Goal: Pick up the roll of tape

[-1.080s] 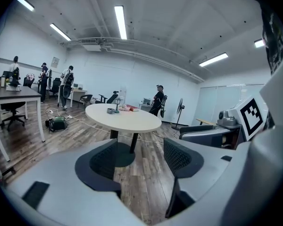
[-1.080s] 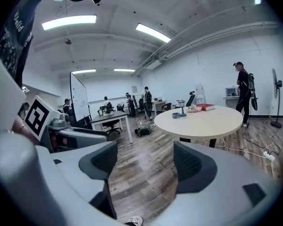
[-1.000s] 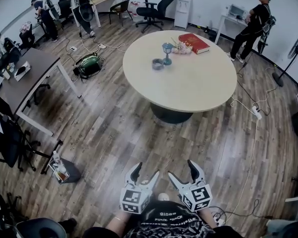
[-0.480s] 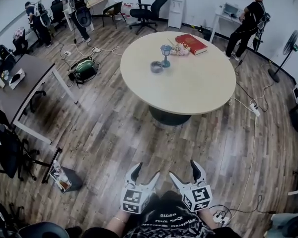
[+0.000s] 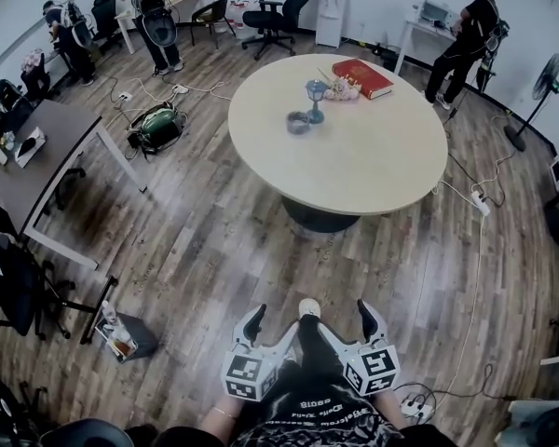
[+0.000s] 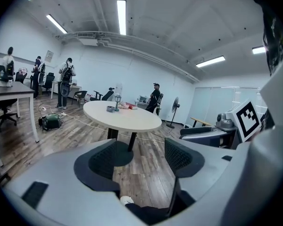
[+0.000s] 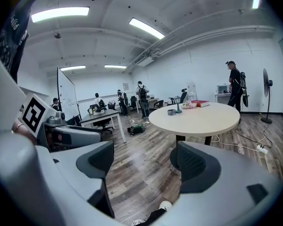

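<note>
The roll of tape (image 5: pixel 298 122) is a small grey ring lying on the round beige table (image 5: pixel 373 166), beside a blue goblet-shaped ornament (image 5: pixel 315 96). It also shows far off in the left gripper view as the tape (image 6: pixel 111 108) and in the right gripper view as the tape (image 7: pixel 171 111). My left gripper (image 5: pixel 272 326) and right gripper (image 5: pixel 345 321) are held low over the wooden floor, well short of the table. The left gripper (image 6: pixel 141 157) is open and empty. The right gripper (image 7: pixel 146 159) has just been opening wider, with nothing between its jaws.
A red book (image 5: pixel 361 78) and a small bunch of flowers (image 5: pixel 339 88) lie at the table's far side. Cables and a power strip (image 5: pixel 481 207) trail right of the table. A dark desk (image 5: pixel 37 161) stands left. People stand at the room's far end. My foot (image 5: pixel 308 307) shows between the grippers.
My foot has stepped forward between the two grippers. Both grippers have come a little nearer to the table; the tape has not moved.
</note>
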Demonstrator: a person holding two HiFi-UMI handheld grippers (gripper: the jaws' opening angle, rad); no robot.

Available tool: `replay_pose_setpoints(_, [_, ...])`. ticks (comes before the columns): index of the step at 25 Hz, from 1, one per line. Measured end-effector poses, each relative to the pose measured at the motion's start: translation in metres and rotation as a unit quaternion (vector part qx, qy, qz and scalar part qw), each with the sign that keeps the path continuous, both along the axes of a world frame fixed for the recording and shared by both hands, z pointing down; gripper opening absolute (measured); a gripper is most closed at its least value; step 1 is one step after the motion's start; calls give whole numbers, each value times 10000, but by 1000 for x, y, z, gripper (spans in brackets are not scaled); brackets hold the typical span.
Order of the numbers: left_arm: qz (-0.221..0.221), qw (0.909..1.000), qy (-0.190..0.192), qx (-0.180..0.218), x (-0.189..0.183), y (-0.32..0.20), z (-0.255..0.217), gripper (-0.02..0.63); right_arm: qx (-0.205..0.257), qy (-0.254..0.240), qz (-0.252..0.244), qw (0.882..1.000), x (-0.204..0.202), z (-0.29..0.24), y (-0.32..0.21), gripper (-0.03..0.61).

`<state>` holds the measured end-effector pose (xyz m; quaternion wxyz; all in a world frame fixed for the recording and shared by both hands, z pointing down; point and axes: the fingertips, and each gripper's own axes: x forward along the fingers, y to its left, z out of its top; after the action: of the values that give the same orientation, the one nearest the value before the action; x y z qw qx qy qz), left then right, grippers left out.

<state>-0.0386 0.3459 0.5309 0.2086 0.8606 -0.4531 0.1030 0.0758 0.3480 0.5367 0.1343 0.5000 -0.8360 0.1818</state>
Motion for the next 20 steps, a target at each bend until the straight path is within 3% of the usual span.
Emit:
replay_pose_setpoints(11, [-356,9992,-151,-40,-20,-43,5,322,-60,17,-479,9988,-22,5,-60,408])
replay_pose_setpoints(20, [-788,9965,-268,-8,-20,-114,-2,322,40,94,-1129,9936,-34,-1,-144,408])
